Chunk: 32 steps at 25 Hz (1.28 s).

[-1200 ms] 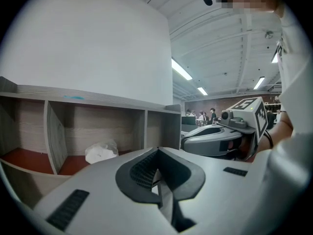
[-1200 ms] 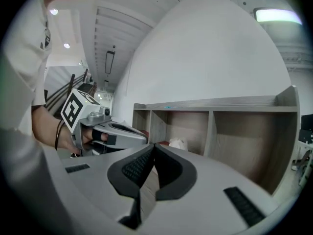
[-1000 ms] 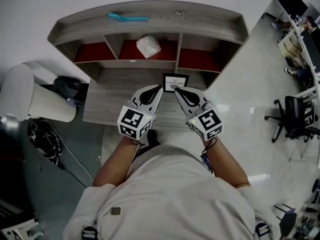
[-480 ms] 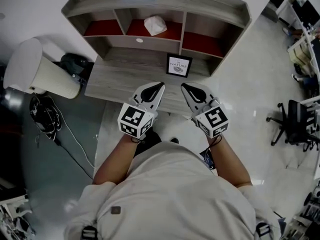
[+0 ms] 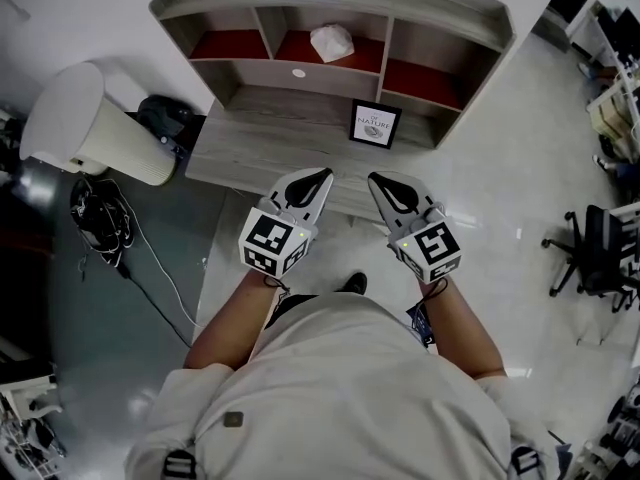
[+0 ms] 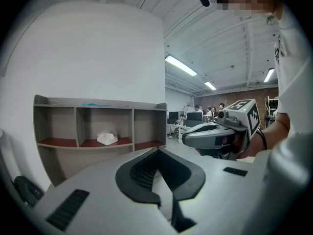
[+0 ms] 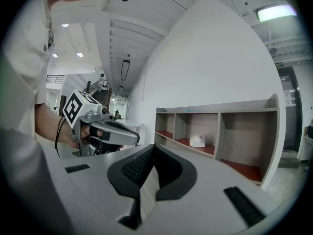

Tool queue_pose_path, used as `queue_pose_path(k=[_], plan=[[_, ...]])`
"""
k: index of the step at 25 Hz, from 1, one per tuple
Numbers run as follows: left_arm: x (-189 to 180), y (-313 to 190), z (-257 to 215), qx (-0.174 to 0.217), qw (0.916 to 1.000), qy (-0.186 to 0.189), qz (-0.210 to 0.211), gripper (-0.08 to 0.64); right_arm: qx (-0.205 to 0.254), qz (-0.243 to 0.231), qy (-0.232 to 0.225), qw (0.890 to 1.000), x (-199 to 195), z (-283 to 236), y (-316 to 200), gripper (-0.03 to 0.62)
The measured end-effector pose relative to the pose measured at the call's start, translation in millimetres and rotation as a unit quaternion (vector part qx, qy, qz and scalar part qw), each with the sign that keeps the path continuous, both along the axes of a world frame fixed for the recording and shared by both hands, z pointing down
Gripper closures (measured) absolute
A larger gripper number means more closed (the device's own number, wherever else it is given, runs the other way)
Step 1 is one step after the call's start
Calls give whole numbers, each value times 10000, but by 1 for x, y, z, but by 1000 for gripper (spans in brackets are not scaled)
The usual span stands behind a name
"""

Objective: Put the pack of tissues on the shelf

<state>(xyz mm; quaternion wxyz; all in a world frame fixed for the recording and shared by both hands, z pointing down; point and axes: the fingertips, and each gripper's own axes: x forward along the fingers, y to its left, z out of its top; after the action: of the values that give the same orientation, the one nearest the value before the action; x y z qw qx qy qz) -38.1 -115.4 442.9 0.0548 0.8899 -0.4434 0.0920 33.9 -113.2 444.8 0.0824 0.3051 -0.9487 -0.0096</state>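
Grey tongs, two of them, both pinched closed on nothing: my left gripper (image 5: 320, 176) and right gripper (image 5: 380, 180) hang side by side, tips over the near edge of the one wooden desk (image 5: 250, 148). Past them, one framed card (image 5: 376, 125) stands by the desk's back edge, right of centre. One white pack of tissues (image 5: 332, 42) sits on the red floor of the middle of three compartments in the shelf (image 5: 450, 8), too rumpled and small for me to call its long axis or heading.
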Motion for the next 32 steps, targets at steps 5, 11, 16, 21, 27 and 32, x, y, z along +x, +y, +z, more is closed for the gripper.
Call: queue_pose_path(k=[5, 11, 16, 21, 27, 32], plan=[[-13, 27, 5, -63, 9998, -42, 159, 545, -68, 57, -49, 9999, -13, 5, 25, 572], [-43, 71, 3, -76, 9993, 13, 363, 545, -190, 157, -29, 9997, -38, 8, 69, 572], [-69, 110, -6, -37, 9989, 182, 426, 545, -237, 297, -13, 9993, -59, 10, 111, 572], [-90, 148, -12, 73, 9981, 240, 566, 545, -113, 437, -43, 9990, -78, 3, 149, 572], [-112, 198, -11, 150, 9970, 184, 738, 545, -59, 432, -9, 9990, -101, 0, 193, 572], [-137, 223, -13, 210, 9968, 270, 721, 545, -15, 325, 41, 9995, -119, 1, 222, 572]])
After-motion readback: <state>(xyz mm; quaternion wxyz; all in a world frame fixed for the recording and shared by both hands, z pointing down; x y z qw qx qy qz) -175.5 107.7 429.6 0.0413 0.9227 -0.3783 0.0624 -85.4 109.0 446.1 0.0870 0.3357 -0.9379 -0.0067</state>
